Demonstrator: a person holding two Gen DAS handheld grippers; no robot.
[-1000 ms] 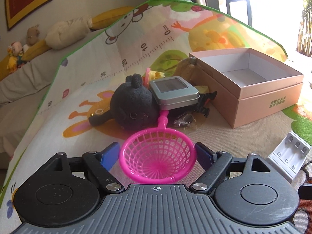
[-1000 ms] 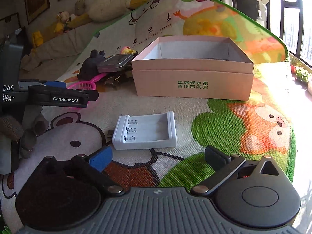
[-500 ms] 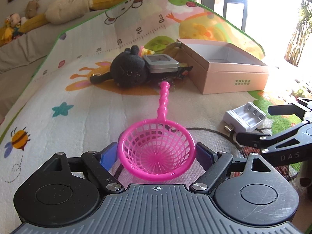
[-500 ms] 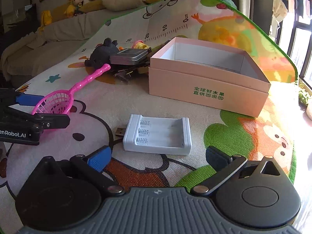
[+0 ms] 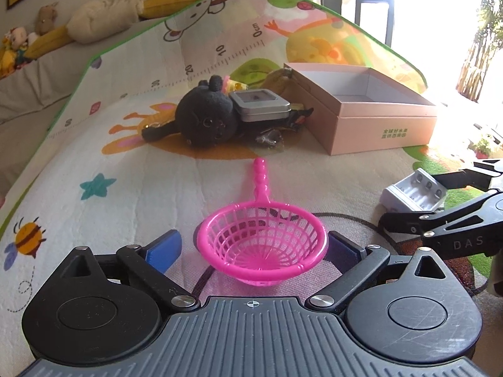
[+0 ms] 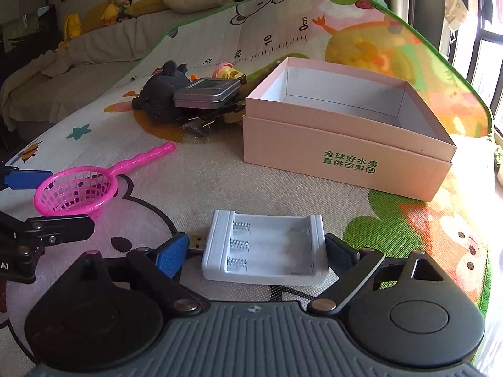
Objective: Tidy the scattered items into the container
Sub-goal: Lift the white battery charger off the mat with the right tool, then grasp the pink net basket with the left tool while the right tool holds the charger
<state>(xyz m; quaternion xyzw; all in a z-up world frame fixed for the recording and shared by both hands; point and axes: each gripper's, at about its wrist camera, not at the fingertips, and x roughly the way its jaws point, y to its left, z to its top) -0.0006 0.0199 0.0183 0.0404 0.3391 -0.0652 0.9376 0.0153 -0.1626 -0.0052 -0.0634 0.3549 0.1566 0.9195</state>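
Left gripper (image 5: 253,249): I see my fingers spread either side of the pink strainer (image 5: 262,248); the right pad looks just beside the rim, the left one apart from it.
Strainer: sits on the play mat (image 5: 132,188), handle pointing away from me toward the toy pile.
Right gripper (image 6: 256,253): fingers spread around the white battery charger (image 6: 265,249), near its ends; I cannot tell if they touch.
Open room: bare mat lies between charger and pink box (image 6: 345,154), and between strainer and pile.
Box: lid off, inside shows only white walls and floor.
Pile: black plush (image 5: 204,117) and metal tin (image 5: 259,105) crowd the box's left wall.
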